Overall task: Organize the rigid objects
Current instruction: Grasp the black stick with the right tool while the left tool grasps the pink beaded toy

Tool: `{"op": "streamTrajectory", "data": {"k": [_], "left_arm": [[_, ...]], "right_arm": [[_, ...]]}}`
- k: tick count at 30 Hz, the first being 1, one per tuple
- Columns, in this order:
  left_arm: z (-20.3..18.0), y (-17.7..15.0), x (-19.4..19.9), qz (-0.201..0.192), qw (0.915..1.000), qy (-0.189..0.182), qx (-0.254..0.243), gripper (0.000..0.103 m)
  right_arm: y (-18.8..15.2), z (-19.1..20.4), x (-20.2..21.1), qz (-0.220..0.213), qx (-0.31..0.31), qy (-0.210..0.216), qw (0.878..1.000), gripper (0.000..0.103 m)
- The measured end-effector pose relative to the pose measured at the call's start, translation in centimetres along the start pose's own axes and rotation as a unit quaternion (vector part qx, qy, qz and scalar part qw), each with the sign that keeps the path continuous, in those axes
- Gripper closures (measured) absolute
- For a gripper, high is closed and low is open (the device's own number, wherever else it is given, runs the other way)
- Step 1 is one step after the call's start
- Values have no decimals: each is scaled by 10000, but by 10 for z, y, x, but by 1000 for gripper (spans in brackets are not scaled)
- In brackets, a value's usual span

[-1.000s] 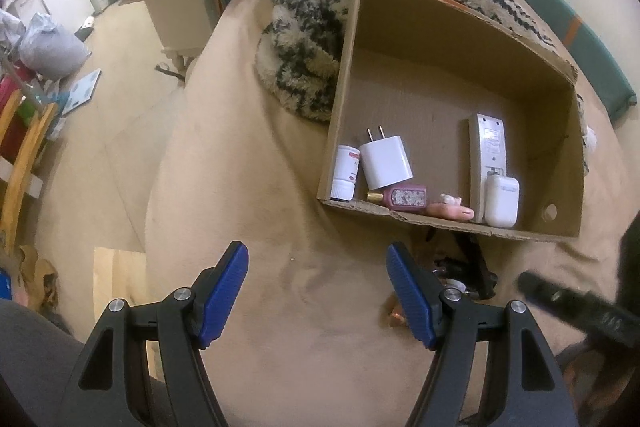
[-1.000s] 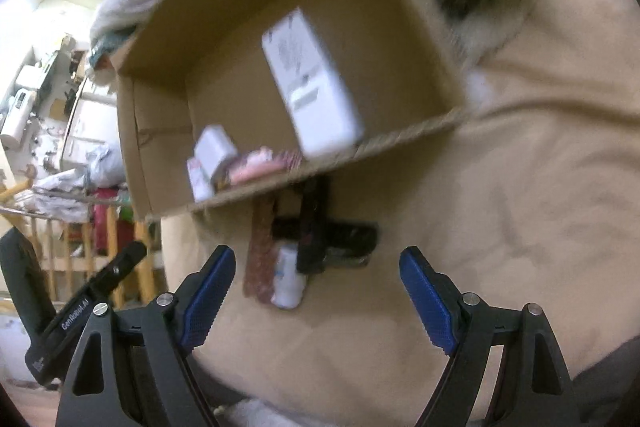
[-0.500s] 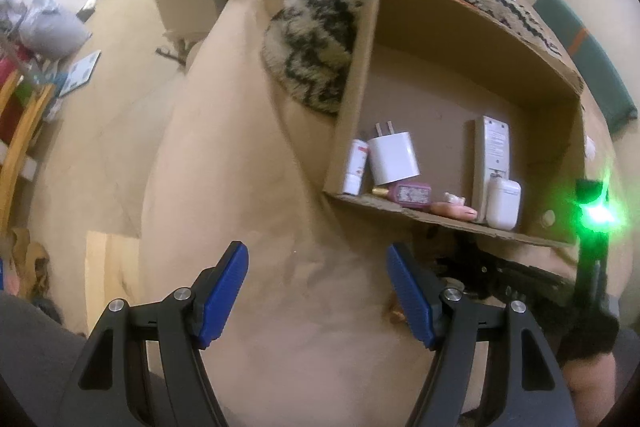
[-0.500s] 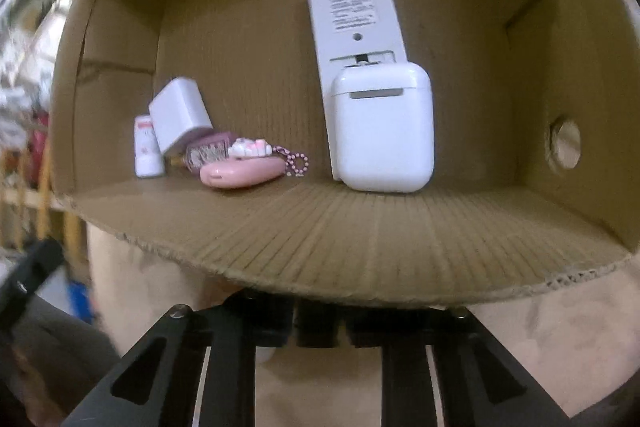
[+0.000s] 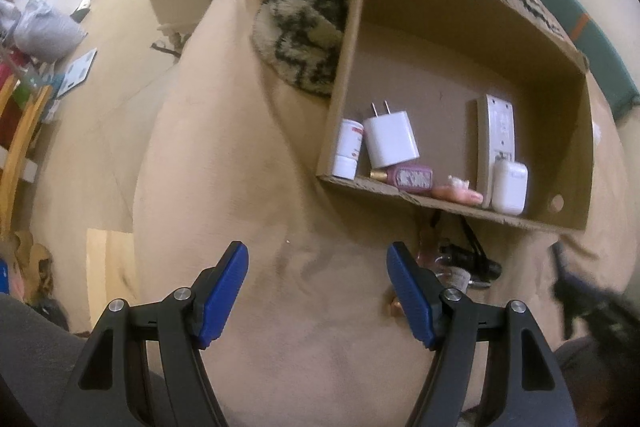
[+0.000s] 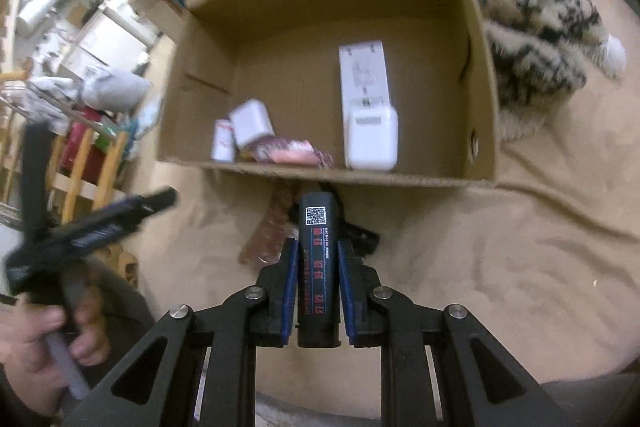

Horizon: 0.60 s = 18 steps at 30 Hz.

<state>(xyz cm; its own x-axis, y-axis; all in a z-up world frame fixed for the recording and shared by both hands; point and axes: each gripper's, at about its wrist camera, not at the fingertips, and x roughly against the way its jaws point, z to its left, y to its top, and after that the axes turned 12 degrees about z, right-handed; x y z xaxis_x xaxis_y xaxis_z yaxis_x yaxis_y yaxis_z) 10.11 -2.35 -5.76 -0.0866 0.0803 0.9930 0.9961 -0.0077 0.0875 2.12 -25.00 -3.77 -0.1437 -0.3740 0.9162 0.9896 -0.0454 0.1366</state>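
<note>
The right gripper [image 6: 319, 285] has its blue pads pressed on the two long sides of a slim black box-shaped device with a QR sticker and red print [image 6: 319, 259]; the lower end of that device sits deep between the jaws and its far end pokes out ahead of the fingertips. Just past it, partly covered by it, lie a reddish-brown crinkly wrapper [image 6: 270, 235] and a dark object whose shape cannot be made out, both on the beige bedcover [image 6: 500, 267]. Beyond those stands the open brown cardboard box [image 6: 478, 75], its near wall cutting off the lower parts of what lies inside: a white earbud case [image 6: 372, 139] straight ahead with a long white remote control [image 6: 363, 71] behind it, a blurred pink item [image 6: 294, 155] to the left, then a white plug adapter [image 6: 251, 121] and a small white tube with red print [image 6: 223, 143]. A patterned cream and black fluffy blanket [image 6: 536, 19] lies beyond and to the right of the box.

To the left of the right gripper, smeared by motion, a hand [image 6: 36, 343] holds the other tool.

The left gripper [image 5: 318, 291] is spread wide with nothing between its blue pads, over bare bedcover. Ahead and to its right, the dark clutter [image 5: 468, 263] in front of the box is half hidden by the right finger. Further on is the box with the same items along its near wall
</note>
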Motion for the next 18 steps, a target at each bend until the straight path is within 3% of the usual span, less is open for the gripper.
{"op": "streamTrajectory", "data": {"k": [7,12,18], "left_arm": [[-4,-1,-12,141,9998,93,-123,34],[-24,4,-31,373,9980,222,-467,34],[-56,20,-63,884,9929,-125,-780,34]], "right_arm": [[15,-13,34,-993,2,128,9950,82],[18,-23,27,-883,-234,321,9953,82],[23,-22,22,-839,-205,183,9961,82]]}}
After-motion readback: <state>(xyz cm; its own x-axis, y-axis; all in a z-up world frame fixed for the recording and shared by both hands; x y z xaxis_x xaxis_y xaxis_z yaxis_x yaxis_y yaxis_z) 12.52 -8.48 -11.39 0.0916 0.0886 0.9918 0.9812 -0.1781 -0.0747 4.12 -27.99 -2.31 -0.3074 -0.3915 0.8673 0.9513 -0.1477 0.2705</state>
